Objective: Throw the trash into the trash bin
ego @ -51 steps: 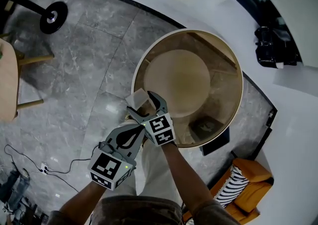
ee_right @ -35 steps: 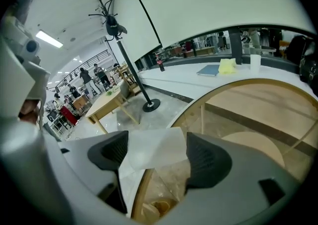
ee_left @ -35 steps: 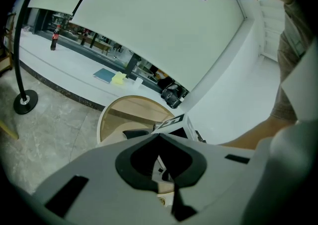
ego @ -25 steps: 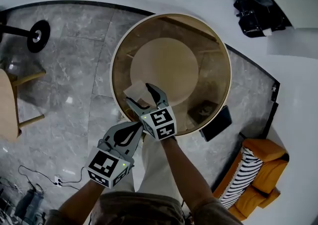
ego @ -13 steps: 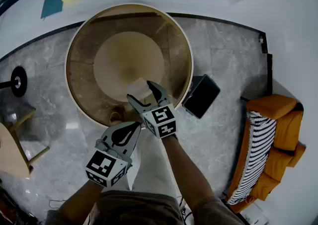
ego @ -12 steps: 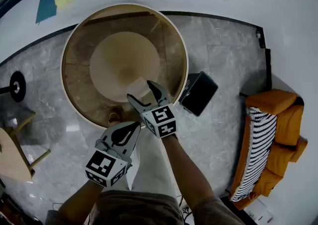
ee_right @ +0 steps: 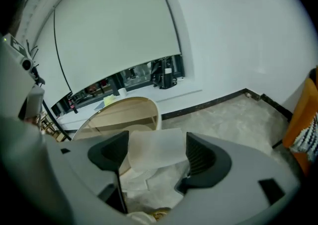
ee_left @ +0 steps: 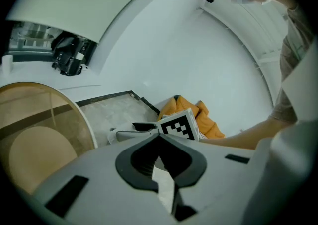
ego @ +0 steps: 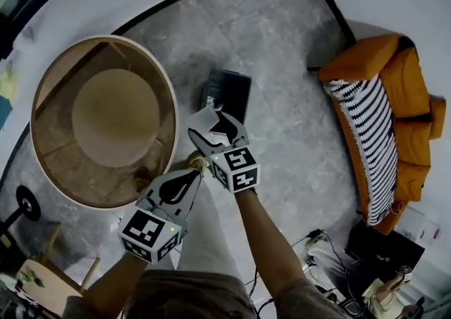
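We hold the pale crumpled trash (ego: 203,119) clamped between the wide-set jaws of the right tool (ego: 211,126), just short of the dark trash bin (ego: 229,89) and perhaps overlapping its near rim. The left tool (ego: 196,172) sits farther from the bin, jaws together and empty.

Grey left tool (ego: 198,169) and right tool (ego: 211,128) bear cubes (ego: 236,168) with black-and-white square markers.
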`<state>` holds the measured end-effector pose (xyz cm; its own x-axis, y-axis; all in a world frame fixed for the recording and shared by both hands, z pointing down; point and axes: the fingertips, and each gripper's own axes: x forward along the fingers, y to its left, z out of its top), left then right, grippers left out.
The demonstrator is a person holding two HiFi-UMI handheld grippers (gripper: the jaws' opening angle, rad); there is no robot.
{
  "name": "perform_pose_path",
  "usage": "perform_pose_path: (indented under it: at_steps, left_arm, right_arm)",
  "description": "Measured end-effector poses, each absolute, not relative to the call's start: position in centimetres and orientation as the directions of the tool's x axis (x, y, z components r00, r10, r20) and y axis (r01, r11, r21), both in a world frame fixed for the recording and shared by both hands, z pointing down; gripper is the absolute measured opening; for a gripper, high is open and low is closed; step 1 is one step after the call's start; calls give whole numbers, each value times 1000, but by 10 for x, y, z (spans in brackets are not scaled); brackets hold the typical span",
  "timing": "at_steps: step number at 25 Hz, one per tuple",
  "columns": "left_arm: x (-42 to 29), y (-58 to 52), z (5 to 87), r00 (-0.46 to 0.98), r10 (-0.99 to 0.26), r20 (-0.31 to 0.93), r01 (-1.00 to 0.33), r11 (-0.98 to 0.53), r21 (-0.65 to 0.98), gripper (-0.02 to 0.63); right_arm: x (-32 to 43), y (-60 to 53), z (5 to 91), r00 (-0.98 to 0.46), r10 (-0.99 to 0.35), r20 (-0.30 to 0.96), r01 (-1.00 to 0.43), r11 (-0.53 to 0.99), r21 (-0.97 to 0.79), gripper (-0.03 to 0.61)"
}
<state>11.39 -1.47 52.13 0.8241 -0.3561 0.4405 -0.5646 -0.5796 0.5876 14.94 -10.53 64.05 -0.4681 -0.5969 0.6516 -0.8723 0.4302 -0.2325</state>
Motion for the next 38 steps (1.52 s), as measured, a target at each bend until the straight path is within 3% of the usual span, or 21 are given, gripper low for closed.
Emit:
perform_pose_path:
  at_steps: [5, 11, 26, 38]
  left_arm:
    - [182, -18, 516, 865, -250, 436, -484, -643, 593, 19]
    - [216, -24, 527, 871, -205, 446, -459, -660, 594, 18]
    - [202, -50, 597, 822, -213, 528, -537, -598, 595, 18]
    - [191, -60, 608, 822, -194, 536, -538, -572, 619, 18]
  right_arm:
    - [233, -103, 638, -377, -655, 655, -925, 299, -233, 382]
    - [271, -103, 651, -345, -670, 657, -939, 242, -246, 382]
    - [272, -125, 744, -360, -590, 723, -933, 253, -258, 382]
    - [279, -136, 761, -314, -581, 751, -948, 241, -210, 382]
